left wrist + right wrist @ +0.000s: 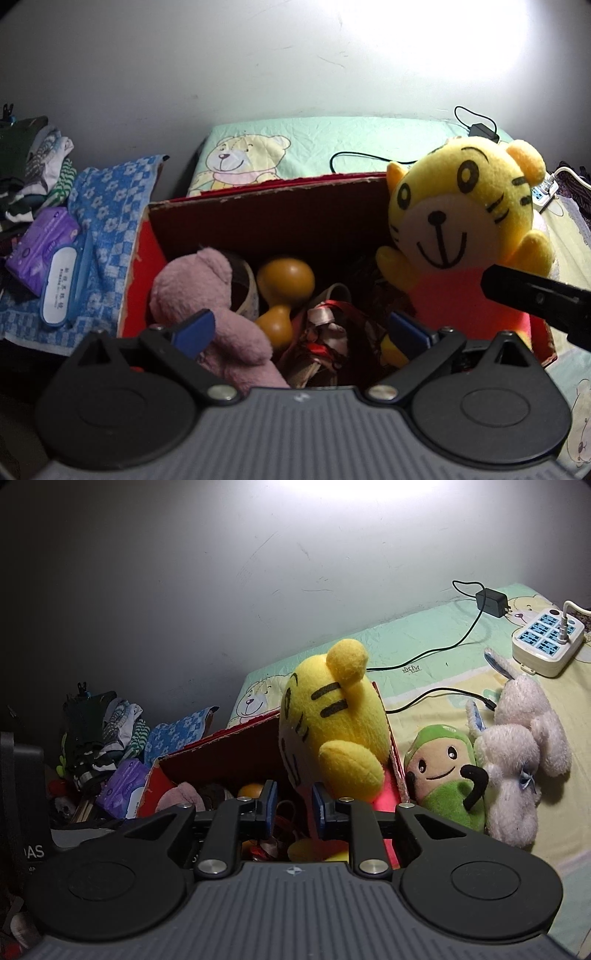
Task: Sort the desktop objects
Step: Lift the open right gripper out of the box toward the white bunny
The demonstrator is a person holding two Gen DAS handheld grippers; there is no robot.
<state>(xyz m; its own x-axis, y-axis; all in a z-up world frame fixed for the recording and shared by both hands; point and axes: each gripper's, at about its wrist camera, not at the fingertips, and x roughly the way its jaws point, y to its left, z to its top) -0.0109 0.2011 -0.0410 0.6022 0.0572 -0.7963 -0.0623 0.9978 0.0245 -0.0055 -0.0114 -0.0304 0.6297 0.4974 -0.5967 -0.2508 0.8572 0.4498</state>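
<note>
Bedsheet [461, 657], red box [258, 206], tiger plush [469, 214] upright

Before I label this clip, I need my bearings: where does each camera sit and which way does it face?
Left wrist: on the left gripper, at the near edge of the red box, looking into it at the pink plush bear and gourd; its open blue-padded fingers show, and the right gripper's finger.
Right wrist: on the right gripper, at the box's right end, facing the yellow tiger plush; its fingers show.
Shared: box, tiger, bear.
</note>
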